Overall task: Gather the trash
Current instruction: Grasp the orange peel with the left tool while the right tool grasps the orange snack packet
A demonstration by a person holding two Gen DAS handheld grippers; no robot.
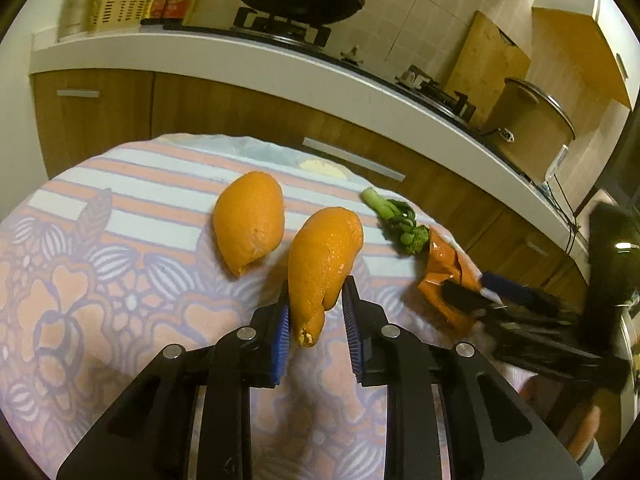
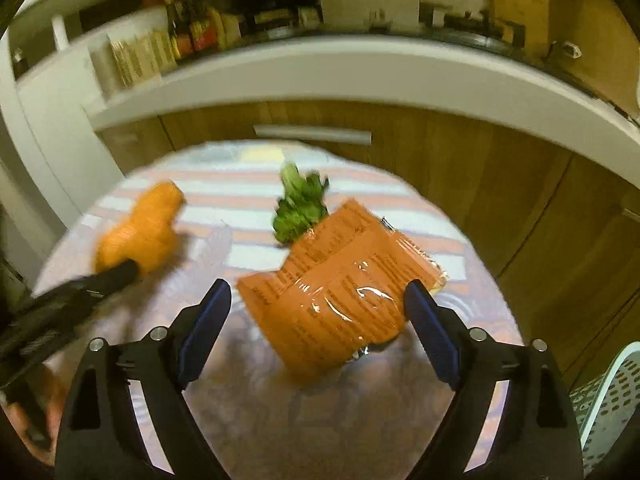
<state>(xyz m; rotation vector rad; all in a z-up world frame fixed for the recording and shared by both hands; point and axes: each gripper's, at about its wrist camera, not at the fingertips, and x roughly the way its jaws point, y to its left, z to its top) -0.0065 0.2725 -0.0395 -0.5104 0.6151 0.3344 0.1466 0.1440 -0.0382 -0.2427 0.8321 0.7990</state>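
Near curled orange peel (image 1: 322,268), centre of floral striped tablecloth (image 1: 100,280): light, springy, waxy; pinched at narrow near end by left gripper (image 1: 316,312). Right: crinkly orange plastic wrapper (image 2: 340,292), flimsy, slick; between spread right gripper (image 2: 316,304) jaws, unpinched. Best across middle fold.

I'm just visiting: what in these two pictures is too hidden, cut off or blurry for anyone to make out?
- Print on the orange wrapper: right wrist view, smeared by motion blur.
- Orange peels: right wrist view, blurred into one blob. The left view shows two.
- White perforated basket: right wrist view, cut off by the edge, contents unseen.
- Bottle labels: left wrist view, too small.
- Right gripper tips: left wrist view, blurred over the wrapper.
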